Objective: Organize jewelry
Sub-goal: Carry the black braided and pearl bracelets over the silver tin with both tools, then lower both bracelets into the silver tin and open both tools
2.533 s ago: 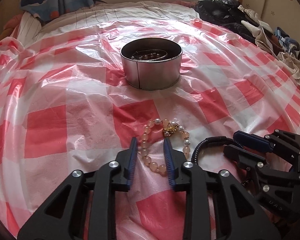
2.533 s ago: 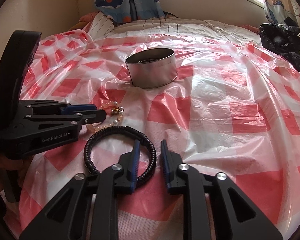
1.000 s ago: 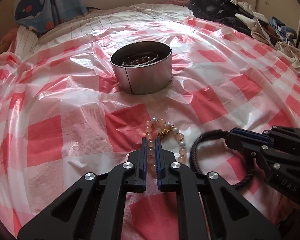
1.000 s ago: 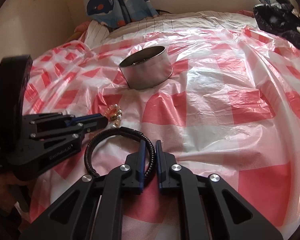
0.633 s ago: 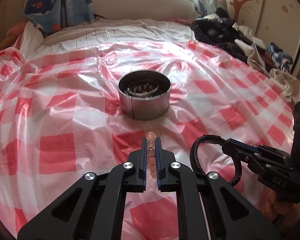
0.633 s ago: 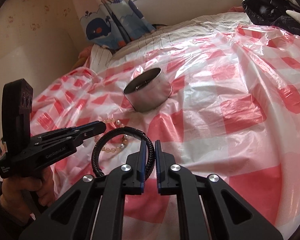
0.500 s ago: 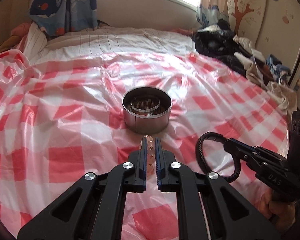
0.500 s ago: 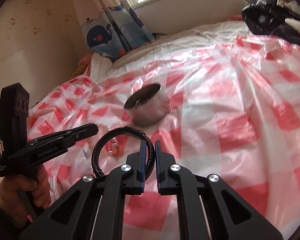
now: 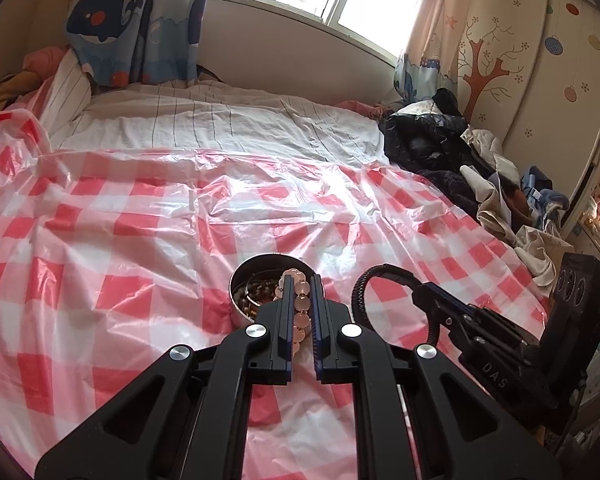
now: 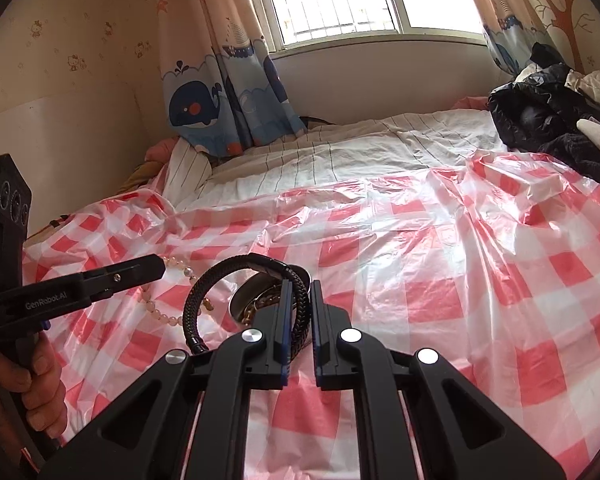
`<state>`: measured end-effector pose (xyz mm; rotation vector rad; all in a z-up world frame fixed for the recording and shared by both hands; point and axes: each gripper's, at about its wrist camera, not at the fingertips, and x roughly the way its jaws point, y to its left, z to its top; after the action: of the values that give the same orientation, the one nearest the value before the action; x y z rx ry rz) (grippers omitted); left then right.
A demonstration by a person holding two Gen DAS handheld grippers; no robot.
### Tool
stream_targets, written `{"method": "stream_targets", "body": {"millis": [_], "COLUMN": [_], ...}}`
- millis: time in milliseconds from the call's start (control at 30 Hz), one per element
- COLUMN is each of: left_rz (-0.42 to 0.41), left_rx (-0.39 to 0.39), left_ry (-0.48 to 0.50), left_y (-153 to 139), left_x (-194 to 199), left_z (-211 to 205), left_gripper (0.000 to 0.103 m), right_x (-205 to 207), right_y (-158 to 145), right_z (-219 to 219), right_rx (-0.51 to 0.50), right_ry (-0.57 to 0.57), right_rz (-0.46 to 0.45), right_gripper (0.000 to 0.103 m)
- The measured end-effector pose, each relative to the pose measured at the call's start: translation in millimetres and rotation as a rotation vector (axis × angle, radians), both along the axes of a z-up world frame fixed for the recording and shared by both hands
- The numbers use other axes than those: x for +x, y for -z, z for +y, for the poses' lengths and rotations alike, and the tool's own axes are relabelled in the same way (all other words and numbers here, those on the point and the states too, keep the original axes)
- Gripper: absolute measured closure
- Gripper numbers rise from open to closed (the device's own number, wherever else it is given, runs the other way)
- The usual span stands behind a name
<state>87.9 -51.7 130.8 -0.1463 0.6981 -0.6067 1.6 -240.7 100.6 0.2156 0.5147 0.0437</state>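
Note:
My left gripper [image 9: 300, 280] is shut on a pink bead bracelet [image 9: 301, 304] and holds it in the air over the round metal tin [image 9: 240, 300], which has jewelry inside. My right gripper [image 10: 299, 286] is shut on a black braided bracelet [image 10: 236, 268], also lifted, with the tin [image 10: 244, 300] partly hidden behind it. The bead bracelet [image 10: 160, 308] hangs from the left gripper [image 10: 156, 266] in the right wrist view. The right gripper [image 9: 420, 292] with the black bracelet [image 9: 364, 284] shows at the right of the left wrist view.
A red-and-white checked plastic sheet [image 9: 120, 240] covers the bed. A striped white sheet [image 9: 220, 120] lies beyond it. A pile of dark clothes [image 9: 440, 148] sits at the far right. Whale curtains [image 10: 220, 100] and a window are behind.
Both grippers closed on their bracelets and lifted them off the sheet. Both have risen and now sit high above the tin.

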Motion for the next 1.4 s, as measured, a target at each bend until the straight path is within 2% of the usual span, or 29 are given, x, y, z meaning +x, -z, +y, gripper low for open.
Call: {"method": "stream_targets", "body": {"millis": [300, 433, 567, 633, 900, 1000, 1033, 1067, 1100, 1167, 1267, 1333, 1400], "left_rz": [0.059, 0.1, 0.182, 0.19, 0.207, 0.223, 0.226, 0.224, 0.226, 0.236, 0.232, 0.217, 0.228], "left_rx": [-0.04, -0.081, -0.01, 0.021, -0.015, -0.004, 0.004, 0.015, 0.018, 0.001, -0.051, -0.078, -0.086], "left_ry": [0.005, 0.008, -0.011, -0.027, -0.082, -0.045, -0.02, 0.0, 0.008, -0.007, -0.092, -0.162, -0.174], "left_y": [17, 31, 62, 68, 71, 76, 78, 79, 81, 83, 80, 75, 76], "left_x": [37, 54, 82, 86, 93, 96, 95, 94, 94, 95, 97, 99, 103], "left_z": [-17, -22, -31, -29, -6, -16, -22, -29, -33, -32, -11, 7, 14], "left_gripper": [0.096, 0.096, 0.096, 0.096, 0.096, 0.095, 0.096, 0.095, 0.095, 0.095, 0.095, 0.089, 0.08], "right_x": [37, 47, 57, 60, 80, 94, 100, 102, 100, 97, 93, 92, 90], "right_y": [11, 16, 21, 24, 29, 36, 41, 45, 46, 46, 43, 42, 43], "right_z": [-1, 2, 2, 3, 20, 29, 32, 34, 34, 31, 25, 22, 19], "right_rx": [-0.011, -0.027, -0.041, -0.048, -0.098, -0.142, -0.158, -0.175, -0.187, -0.189, -0.167, -0.146, -0.118], "right_ry": [0.018, 0.022, 0.032, 0.035, 0.012, 0.005, -0.003, -0.003, 0.008, 0.016, 0.025, 0.027, 0.032], "right_rz": [0.042, 0.054, 0.069, 0.078, 0.086, 0.111, 0.141, 0.156, 0.148, 0.141, 0.128, 0.129, 0.134], "right_gripper": [0.094, 0.094, 0.094, 0.094, 0.094, 0.093, 0.085, 0.069, 0.065, 0.064, 0.064, 0.063, 0.059]}}
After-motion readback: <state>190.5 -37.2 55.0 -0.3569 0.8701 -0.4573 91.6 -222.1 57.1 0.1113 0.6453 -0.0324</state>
